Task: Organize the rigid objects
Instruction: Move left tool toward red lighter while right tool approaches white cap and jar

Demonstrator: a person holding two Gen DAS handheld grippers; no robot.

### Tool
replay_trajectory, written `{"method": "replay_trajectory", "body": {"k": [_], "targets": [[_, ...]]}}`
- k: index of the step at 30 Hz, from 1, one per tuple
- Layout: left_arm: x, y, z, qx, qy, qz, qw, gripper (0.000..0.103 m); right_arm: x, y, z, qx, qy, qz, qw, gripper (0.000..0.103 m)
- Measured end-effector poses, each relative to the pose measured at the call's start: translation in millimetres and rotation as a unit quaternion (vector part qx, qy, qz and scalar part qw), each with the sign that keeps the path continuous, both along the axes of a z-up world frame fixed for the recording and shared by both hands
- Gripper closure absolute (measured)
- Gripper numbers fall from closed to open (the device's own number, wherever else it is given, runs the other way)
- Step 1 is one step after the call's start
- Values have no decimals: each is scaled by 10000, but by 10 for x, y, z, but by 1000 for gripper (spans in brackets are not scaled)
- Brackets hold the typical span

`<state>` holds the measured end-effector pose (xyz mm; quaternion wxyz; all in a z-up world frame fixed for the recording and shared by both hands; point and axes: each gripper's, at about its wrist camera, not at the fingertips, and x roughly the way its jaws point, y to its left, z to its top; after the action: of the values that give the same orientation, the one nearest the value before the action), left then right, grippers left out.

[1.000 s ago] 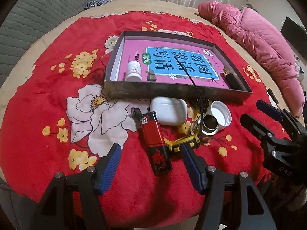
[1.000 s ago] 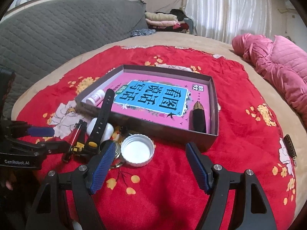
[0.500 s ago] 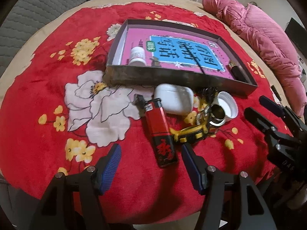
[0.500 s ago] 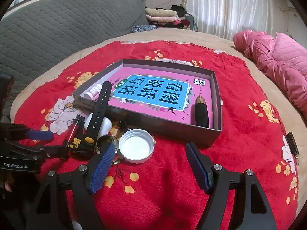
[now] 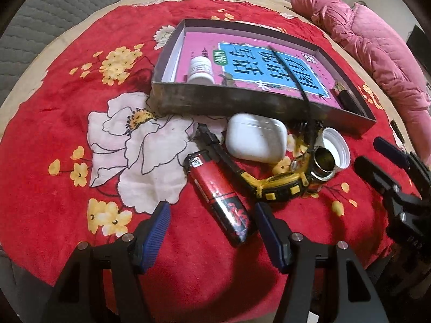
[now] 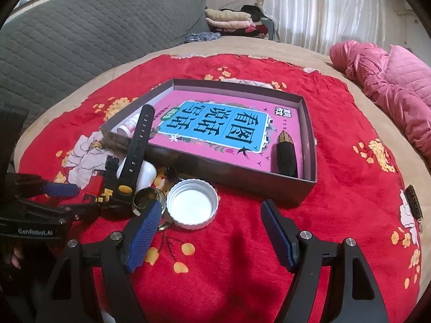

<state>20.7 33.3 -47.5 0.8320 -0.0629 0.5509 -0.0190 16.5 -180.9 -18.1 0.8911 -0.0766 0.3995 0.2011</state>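
A shallow dark box (image 5: 231,102) (image 6: 242,180) lined with a pink and blue book holds a white pill bottle (image 5: 200,70) and a dark pen-like item (image 6: 285,156). In front of it lie a red lighter (image 5: 218,196), a white earbud case (image 5: 256,141), a black and yellow watch (image 5: 280,185) with its strap over the box wall, a small metal tin (image 5: 323,161) and a white lid (image 6: 192,203). My left gripper (image 5: 212,231) is open, its fingers straddling the near end of the lighter. My right gripper (image 6: 210,231) is open, just short of the white lid.
A red flowered blanket (image 5: 67,134) covers the round surface. A pink quilted jacket (image 6: 390,80) lies at the far right. A grey quilted sofa (image 6: 80,35) stands behind, with folded clothes (image 6: 231,18) on it. A small dark item (image 6: 414,202) lies by the right edge.
My left gripper has moved forward and down towards the lighter, which now reaches between its fingers. My right gripper has edged slightly forward towards the white lid. Both stay open.
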Motion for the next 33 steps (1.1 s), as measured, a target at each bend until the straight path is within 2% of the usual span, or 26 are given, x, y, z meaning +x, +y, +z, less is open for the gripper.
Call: {"method": "replay_trajectory", "body": {"k": [8, 17, 33], "targets": [[50, 85, -36, -86, 26, 160, 9998, 39, 30, 85, -145, -225, 152, 116, 9996, 26], [73, 146, -61, -3, 6, 307, 9995, 39, 124, 126, -323, -443, 285, 96, 9986, 26], [112, 175, -90, -22, -34, 415, 9991, 39, 284, 172, -418, -302, 150, 46, 9994, 26]]}}
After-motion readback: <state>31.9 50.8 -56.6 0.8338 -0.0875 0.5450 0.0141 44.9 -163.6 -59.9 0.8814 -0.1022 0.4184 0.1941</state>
